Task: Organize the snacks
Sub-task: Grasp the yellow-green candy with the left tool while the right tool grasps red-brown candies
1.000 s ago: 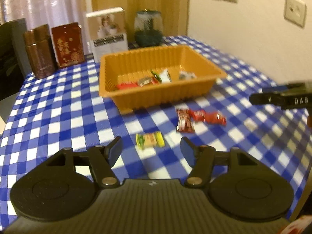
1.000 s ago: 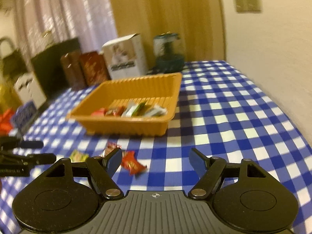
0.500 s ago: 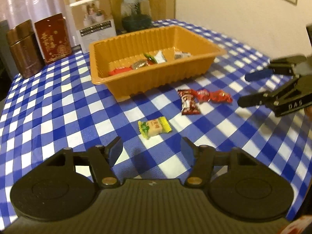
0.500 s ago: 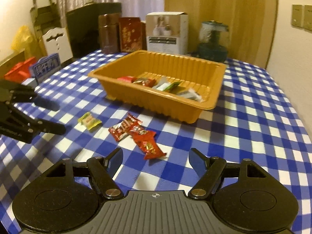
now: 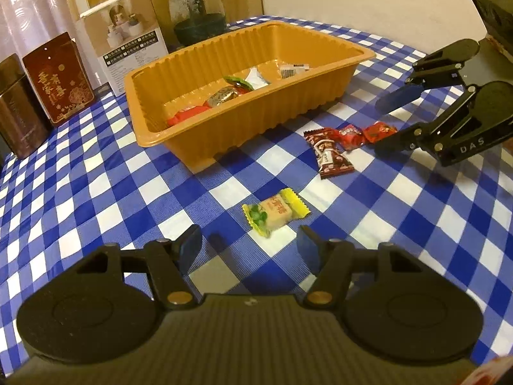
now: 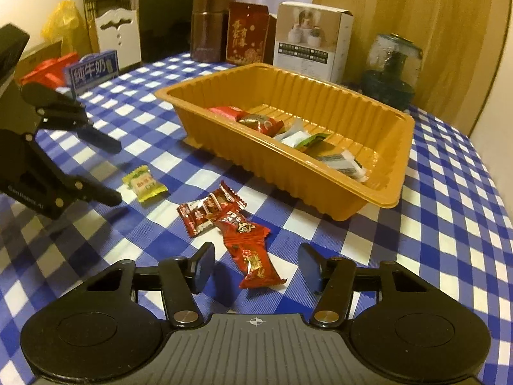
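Below, both spread claws, right claw (image 6: 255,264) closing, straddle crinkly foil-wrapped candies on checked cloth.

Bare checked tablecloth (image 5: 96,192) lies open left of the orange tray (image 5: 288,102), whose near wall blocks the way ahead.

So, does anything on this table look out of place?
Yes. Three wrapped snacks lie loose on the checked tablecloth instead of inside the orange tray: a yellow candy, a dark red bar and a red candy. Nothing looks spilled or damaged.
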The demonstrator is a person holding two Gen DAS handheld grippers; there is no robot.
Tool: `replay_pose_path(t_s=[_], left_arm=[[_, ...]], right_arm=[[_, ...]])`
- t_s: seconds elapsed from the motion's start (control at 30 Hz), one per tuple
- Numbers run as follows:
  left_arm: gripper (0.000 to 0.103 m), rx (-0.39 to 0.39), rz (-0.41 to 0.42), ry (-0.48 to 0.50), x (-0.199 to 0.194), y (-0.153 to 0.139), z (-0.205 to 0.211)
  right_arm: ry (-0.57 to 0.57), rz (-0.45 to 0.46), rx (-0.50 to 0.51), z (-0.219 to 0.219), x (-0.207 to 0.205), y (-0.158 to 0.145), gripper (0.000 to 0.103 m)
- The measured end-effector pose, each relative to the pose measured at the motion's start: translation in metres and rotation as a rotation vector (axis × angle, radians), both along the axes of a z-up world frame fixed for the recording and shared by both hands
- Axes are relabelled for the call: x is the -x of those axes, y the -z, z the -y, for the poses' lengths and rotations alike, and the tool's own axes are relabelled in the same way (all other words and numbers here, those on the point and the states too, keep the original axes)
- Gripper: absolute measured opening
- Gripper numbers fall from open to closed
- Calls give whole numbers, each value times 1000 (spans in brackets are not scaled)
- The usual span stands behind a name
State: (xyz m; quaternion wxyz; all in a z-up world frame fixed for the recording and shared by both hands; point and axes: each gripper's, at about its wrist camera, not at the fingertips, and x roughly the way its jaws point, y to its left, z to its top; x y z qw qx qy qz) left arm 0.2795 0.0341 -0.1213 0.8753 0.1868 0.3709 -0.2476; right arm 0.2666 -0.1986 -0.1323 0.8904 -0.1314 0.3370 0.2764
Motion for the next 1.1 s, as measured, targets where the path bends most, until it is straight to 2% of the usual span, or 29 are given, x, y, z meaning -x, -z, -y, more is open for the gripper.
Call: replay_pose_path(t_s=[0.07,0.23,0.3,0.37,0.43,0.73,0.8,0.87,1.1], left_arm=[[62,-2,0,1,-3,2,0],[63,12,-7,-8,-11,3,0],[62,12,-4,-5,-13,3,2],[63,13,-1,3,-14,4,5],[63,16,1,9,-15,4,6],[63,29,5,39,-22,7,12],[61,35,0,41,-22,7,14],[52,45,-9,47,-22,7,15],[33,86,-53,37,-22,6,18]], right_arm=[[2,-8,7,1,-3,2,49],[9,-23,-5,4,-7,5,45],[14,-36,-18,5,-8,5,40],[18,-59,-38,4,-8,4,30],[27,-72,-43,3,-7,3,26],[88,-107,-76,6,-6,-1,24],[99,-112,-88,7,-6,-1,24],[108,-115,-98,9,-7,-2,24],[112,-117,-105,8,-7,-3,24]])
